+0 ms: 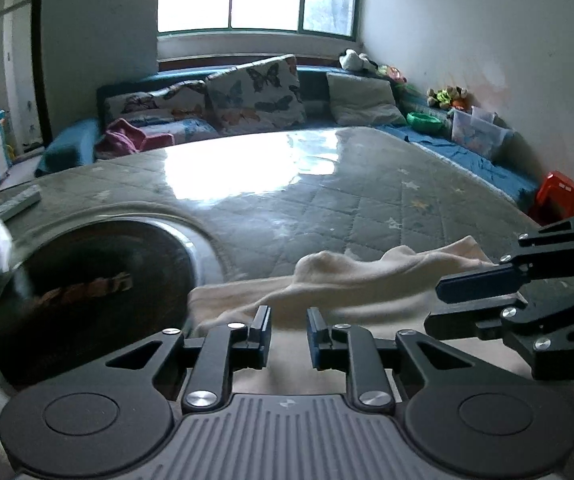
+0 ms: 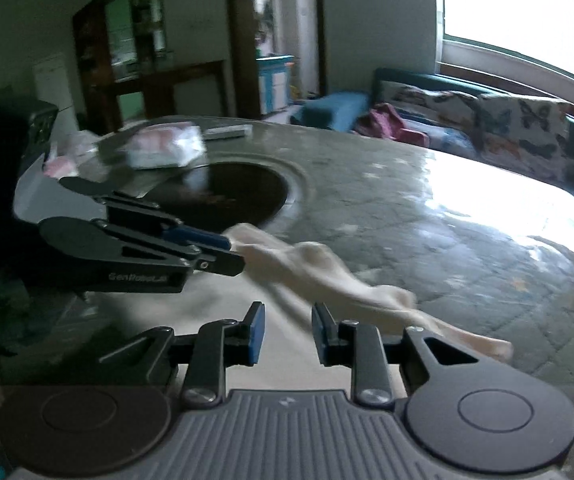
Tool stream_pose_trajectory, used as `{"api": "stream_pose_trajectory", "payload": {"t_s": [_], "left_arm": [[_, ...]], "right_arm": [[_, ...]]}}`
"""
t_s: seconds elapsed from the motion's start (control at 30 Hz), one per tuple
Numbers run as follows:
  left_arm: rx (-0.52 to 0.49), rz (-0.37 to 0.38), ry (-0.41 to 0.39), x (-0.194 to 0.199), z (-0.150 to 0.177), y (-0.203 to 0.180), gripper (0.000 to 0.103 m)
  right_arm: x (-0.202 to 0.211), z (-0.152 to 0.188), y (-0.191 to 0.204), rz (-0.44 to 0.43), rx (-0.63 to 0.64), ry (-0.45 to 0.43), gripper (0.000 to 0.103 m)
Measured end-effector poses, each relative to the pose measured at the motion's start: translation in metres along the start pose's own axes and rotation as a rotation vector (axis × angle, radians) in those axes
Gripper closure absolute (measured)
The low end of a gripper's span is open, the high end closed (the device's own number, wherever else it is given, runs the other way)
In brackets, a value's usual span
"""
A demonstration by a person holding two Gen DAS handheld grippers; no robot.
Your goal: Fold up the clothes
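Table (image 1: 327, 200), quilted cover, dark round plate (image 1: 87, 292) set in it. Cream garment (image 1: 347, 284) bunched on near edge, between both grippers. Left gripper (image 1: 287, 330): narrow gap, pads clear of cloth. Right gripper (image 2: 287, 330): narrow gap, nothing gripped.

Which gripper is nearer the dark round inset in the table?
Left. The left gripper hangs over the cream garment right beside the dark round inset; the right gripper sits farther along the garment, away from it.
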State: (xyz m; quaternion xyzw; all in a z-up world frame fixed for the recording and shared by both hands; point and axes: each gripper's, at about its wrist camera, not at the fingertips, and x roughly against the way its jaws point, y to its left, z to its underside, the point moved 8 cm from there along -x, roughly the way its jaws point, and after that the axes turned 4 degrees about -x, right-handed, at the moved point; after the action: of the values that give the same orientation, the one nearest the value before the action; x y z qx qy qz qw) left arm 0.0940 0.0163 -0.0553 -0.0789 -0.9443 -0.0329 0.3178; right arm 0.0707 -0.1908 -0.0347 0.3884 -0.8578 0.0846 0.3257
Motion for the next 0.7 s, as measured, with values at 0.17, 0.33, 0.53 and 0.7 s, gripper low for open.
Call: {"api": "stream_pose_trajectory", "payload": {"t_s": [0.17,0.33,0.53,0.7], "left_arm": [[0.025,-0.013,-0.012,0.025,0.018,0.008,0.080],[0.016,-0.048,0.015,0.024,0.037,0.010,0.078],[0.037,-0.062,0.011,0.027,0.039,0.015,0.078],[0.065,-0.057,0.020,0.027,0.042,0.020,0.077]], "right_arm": [[0.002,0.005,0.035,-0.050,0.068,-0.010,0.078],[-0.014,0.023,0.059,-0.071,0.135,0.028,0.079],[-0.014,0.026,0.066,-0.063,0.167,0.025,0.079],[-0.015,0.024,0.063,-0.072,0.152,0.034,0.079]]}}
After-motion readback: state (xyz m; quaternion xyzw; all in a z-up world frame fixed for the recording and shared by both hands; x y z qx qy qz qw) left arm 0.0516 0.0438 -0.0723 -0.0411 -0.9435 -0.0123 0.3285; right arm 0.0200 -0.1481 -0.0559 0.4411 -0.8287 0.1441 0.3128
